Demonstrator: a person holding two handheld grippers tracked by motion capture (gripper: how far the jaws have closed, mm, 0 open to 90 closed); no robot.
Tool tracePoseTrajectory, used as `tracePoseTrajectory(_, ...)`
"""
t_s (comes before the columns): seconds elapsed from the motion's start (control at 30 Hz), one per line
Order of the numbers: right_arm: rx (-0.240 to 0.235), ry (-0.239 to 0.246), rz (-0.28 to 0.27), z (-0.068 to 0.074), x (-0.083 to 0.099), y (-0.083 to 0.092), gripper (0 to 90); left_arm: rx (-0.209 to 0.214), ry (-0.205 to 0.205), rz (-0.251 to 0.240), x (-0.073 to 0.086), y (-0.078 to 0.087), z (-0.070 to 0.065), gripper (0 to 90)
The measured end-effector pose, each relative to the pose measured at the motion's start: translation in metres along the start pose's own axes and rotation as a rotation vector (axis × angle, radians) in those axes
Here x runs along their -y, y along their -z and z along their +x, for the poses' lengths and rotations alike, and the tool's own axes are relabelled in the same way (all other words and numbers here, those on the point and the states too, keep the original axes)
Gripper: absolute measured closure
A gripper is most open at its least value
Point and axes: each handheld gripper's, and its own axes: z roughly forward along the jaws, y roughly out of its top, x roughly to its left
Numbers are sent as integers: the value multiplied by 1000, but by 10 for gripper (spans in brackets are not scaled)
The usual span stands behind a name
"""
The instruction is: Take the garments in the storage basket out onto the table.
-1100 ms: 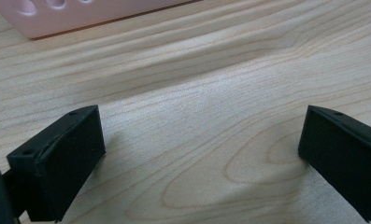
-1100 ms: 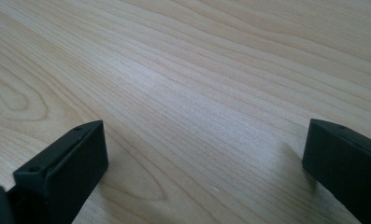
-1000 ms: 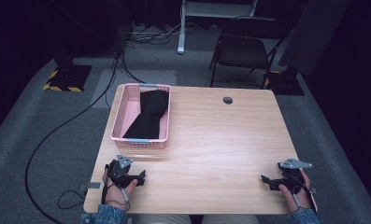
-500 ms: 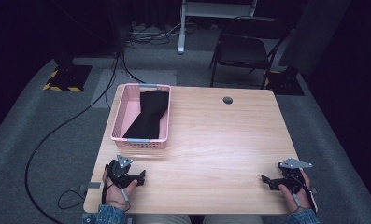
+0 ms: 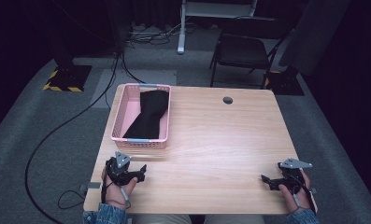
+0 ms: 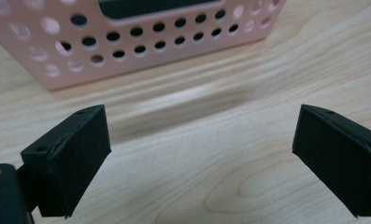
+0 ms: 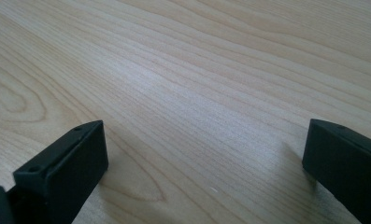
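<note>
A pink perforated basket [image 5: 127, 122] holds a folded black cloth [image 5: 149, 114], near the released left hand-held gripper [image 5: 137, 172]; the right hand-held gripper [image 5: 268, 181] gapes too.

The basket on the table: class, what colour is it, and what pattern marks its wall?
Pink basket, its wall dotted with rows of round holes; the left gripper view shows it best.

Blue denim sleeves [image 5: 99, 217]; black left gripper [image 5: 137, 172] and right gripper [image 5: 266, 180], each topped by a grey three-cornered plate
</note>
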Motion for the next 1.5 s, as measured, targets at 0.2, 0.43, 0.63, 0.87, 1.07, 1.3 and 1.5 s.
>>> tracePoseTrajectory(0.2,0,0,0,0,0,0,0,-6,-32,-57,-11,7,-4,37)
tracePoseTrajectory(0.43,0,0,0,0,0,0,0,-2,-17,-103,-24,8,-5,37)
tracePoseTrajectory(0.63,1,0,0,0,0,0,0,0,-3,-118,-36,9,-2,37)
tracePoseTrajectory(0.87,1,1,0,0,0,0,0,0,6,-125,-47,9,2,37)
tracePoseTrajectory(1.07,1,1,0,0,0,0,0,-4,3,-131,-58,10,6,38)
tracePoseTrajectory(1.3,1,0,-1,0,0,0,0,-1,-8,-137,-73,8,7,38)
tracePoseTrajectory(1.5,1,0,-1,0,0,0,0,5,-9,-140,-82,5,7,38)
